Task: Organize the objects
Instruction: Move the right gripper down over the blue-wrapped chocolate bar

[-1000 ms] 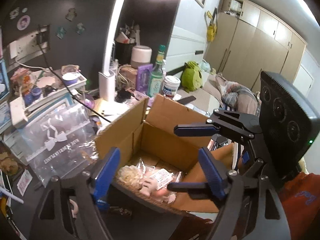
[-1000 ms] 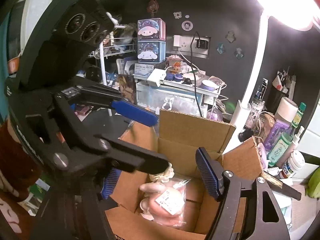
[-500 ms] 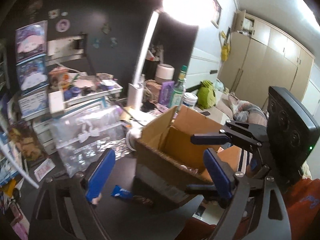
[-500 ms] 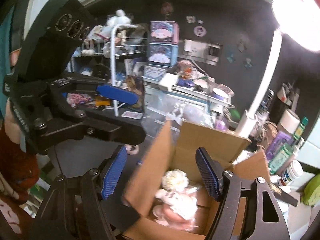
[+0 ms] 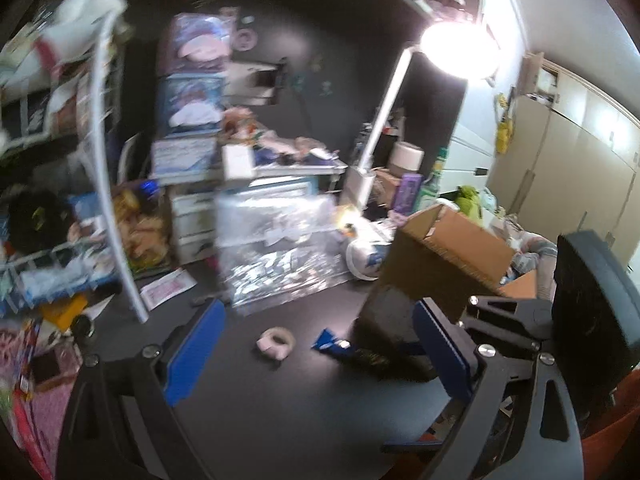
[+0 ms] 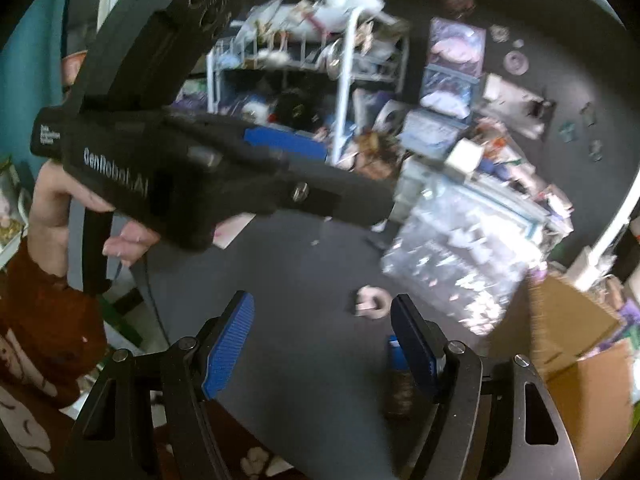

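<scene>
Both claws hung empty over the dark tabletop (image 5: 280, 400): the left claw (image 5: 316, 354) was opening wide, the right claw (image 6: 322, 344) stood part open. A pinkish ring, perhaps tape (image 5: 275, 343), lay ahead, left of the cardboard box (image 5: 448, 256).

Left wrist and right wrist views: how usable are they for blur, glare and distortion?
Left wrist view: motion blur smears the shelves at left, the lamp blows out to white glare, and the cardboard box stays readable. Right wrist view: the background clutter streaks, while the pink tape roll on the dark desk is soft but recognisable. Both bend strongly at the edges.
</scene>
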A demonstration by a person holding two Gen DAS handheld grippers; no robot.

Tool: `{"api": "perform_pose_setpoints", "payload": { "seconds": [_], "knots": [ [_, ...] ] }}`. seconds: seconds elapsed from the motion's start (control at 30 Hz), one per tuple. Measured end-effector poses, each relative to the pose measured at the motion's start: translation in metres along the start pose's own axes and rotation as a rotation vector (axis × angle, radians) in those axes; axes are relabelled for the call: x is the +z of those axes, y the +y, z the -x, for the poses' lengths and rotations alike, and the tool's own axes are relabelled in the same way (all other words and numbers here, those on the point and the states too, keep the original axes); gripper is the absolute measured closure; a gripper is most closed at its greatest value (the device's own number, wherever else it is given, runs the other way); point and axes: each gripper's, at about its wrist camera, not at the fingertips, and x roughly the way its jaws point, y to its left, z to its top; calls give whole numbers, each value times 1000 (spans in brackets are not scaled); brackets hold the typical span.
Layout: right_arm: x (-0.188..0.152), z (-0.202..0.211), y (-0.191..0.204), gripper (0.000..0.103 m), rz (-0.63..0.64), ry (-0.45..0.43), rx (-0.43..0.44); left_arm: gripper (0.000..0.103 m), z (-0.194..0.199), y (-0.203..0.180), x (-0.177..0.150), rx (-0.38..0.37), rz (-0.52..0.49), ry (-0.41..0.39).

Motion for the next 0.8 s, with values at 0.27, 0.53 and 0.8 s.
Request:
{"api": "perform_pose_setpoints", "payload": {
  "seconds": [0.27,0.53,0.8],
  "knots": [
    [-31,-60,-12,44,-110,154,-47,9,-6,39,-41,54,76,40],
    [-46,-98,-39,53,-122,251,-219,9,-11,46,-58,20,95,61],
    [-48,-122,-56,53,-147,296,-281,9,-10,46,-60,11,99,60]
  ]
}}
